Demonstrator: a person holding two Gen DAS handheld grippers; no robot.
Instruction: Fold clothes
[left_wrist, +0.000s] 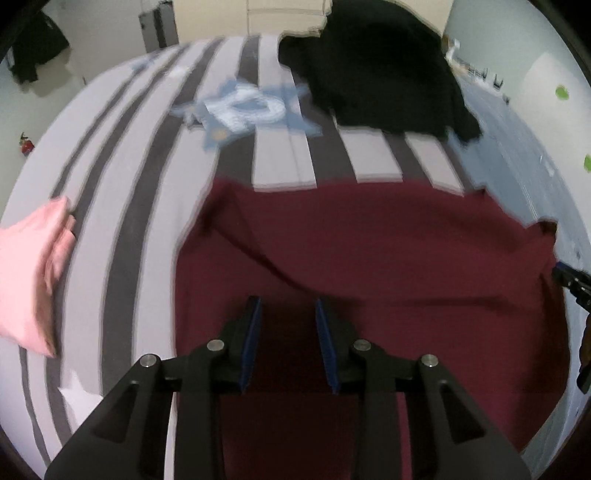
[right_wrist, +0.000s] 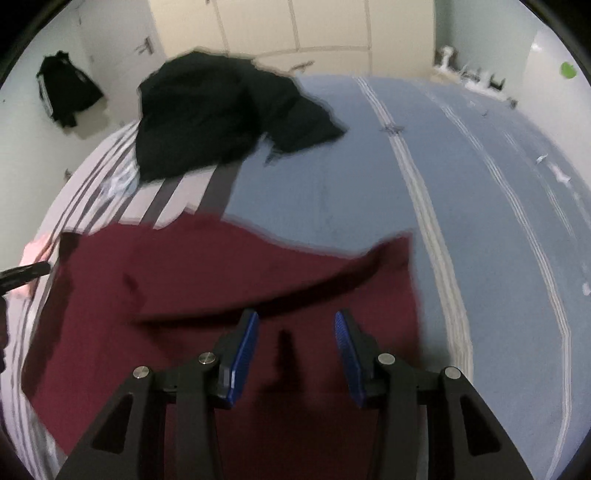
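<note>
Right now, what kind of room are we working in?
Most likely a bedroom. The maroon garment is spread on a bed with a striped cover, a black garment lies further back, and pale wardrobe doors stand behind.

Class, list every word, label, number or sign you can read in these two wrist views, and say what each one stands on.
None can be read.
Blue-and-white star motif on the striped bedcover: a pale mark inside it, too blurred to read as a character.
Maroon garment, black garment, pink garment: no print visible.
</note>
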